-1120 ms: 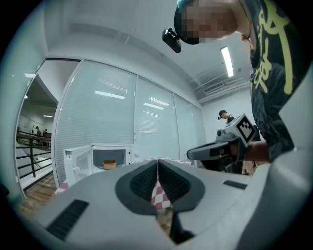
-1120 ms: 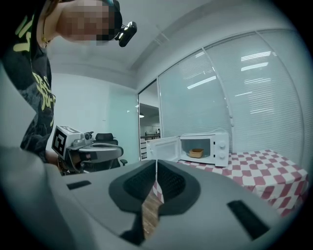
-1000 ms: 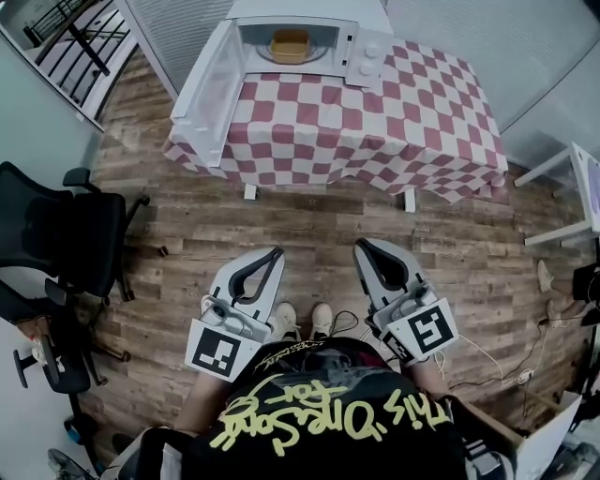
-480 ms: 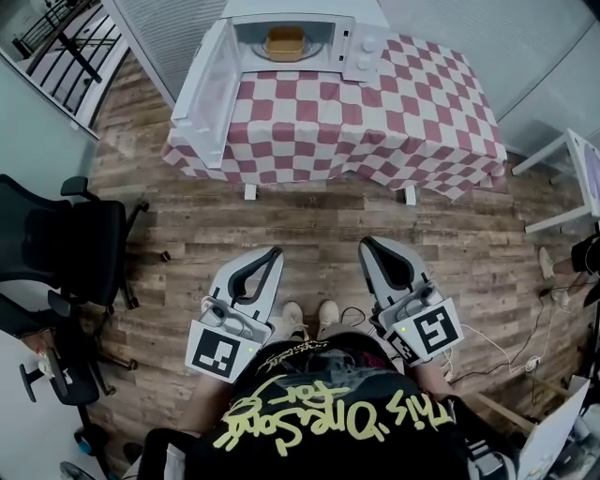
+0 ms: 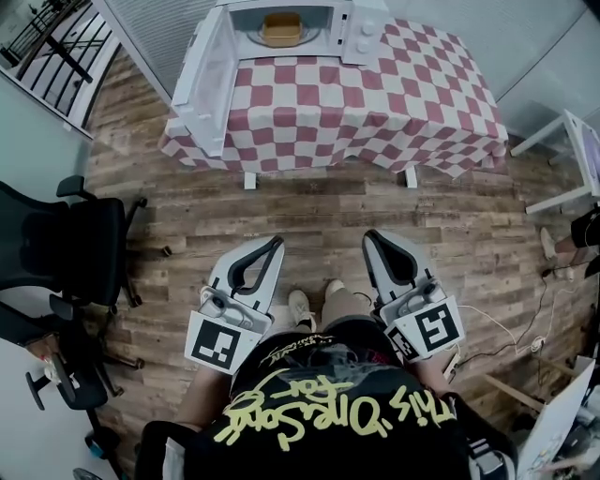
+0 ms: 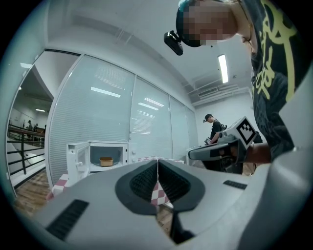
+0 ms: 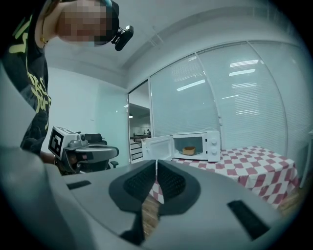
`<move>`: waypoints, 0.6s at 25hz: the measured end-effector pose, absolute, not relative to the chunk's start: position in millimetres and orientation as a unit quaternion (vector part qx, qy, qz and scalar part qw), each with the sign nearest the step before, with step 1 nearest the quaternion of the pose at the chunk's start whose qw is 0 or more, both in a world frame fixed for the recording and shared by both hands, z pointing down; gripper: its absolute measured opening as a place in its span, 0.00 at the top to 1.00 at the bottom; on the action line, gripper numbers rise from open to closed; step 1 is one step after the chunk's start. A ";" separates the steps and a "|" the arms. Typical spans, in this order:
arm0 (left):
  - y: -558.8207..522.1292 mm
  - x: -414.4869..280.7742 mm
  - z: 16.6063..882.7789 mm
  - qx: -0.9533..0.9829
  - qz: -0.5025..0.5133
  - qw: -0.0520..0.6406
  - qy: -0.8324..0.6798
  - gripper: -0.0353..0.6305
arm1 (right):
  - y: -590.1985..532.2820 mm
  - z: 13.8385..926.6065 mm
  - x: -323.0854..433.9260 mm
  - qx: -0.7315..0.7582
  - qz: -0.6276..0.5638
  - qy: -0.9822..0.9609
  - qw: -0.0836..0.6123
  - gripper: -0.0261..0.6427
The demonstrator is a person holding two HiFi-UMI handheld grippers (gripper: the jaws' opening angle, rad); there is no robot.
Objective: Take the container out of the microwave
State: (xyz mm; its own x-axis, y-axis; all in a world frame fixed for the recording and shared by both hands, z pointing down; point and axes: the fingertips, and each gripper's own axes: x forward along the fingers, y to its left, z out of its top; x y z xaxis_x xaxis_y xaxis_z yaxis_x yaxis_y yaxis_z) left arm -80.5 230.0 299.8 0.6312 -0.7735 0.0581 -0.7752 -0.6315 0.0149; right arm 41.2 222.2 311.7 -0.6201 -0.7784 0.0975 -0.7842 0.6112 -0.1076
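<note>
A small tan container (image 5: 281, 28) sits inside the white microwave (image 5: 366, 33), whose door (image 5: 208, 80) stands swung open to the left. The container (image 6: 105, 161) and microwave show far off in the left gripper view, and the container (image 7: 189, 151) also in the right gripper view. My left gripper (image 5: 276, 245) and right gripper (image 5: 369, 237) are held side by side above the wooden floor, well short of the table, both shut and empty, pointing at the microwave.
The microwave stands on a table with a red-and-white checked cloth (image 5: 375, 112). Black office chairs (image 5: 66, 244) stand at the left. A white table (image 5: 572, 159) and cables (image 5: 525, 347) are at the right. Another person (image 6: 215, 129) stands in the background.
The table and microwave have slid up and farther away in the head view as I shifted; one foot has stepped forward. Both grippers stay shut and side by side.
</note>
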 end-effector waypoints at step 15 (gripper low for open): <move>204.9 -79.0 301.3 0.898 0.019 0.027 -0.440 0.93 | 193.0 301.0 42.0 0.438 0.053 -0.898 -0.004 0.94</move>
State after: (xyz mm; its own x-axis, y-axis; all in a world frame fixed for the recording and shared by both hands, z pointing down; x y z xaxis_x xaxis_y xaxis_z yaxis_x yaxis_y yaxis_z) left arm -79.0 204.9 301.3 0.6127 -0.7882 0.0580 -0.7902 -0.6120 0.0318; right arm 42.0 193.0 301.0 -0.6170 -0.7860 0.0391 -0.7851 0.6113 -0.0993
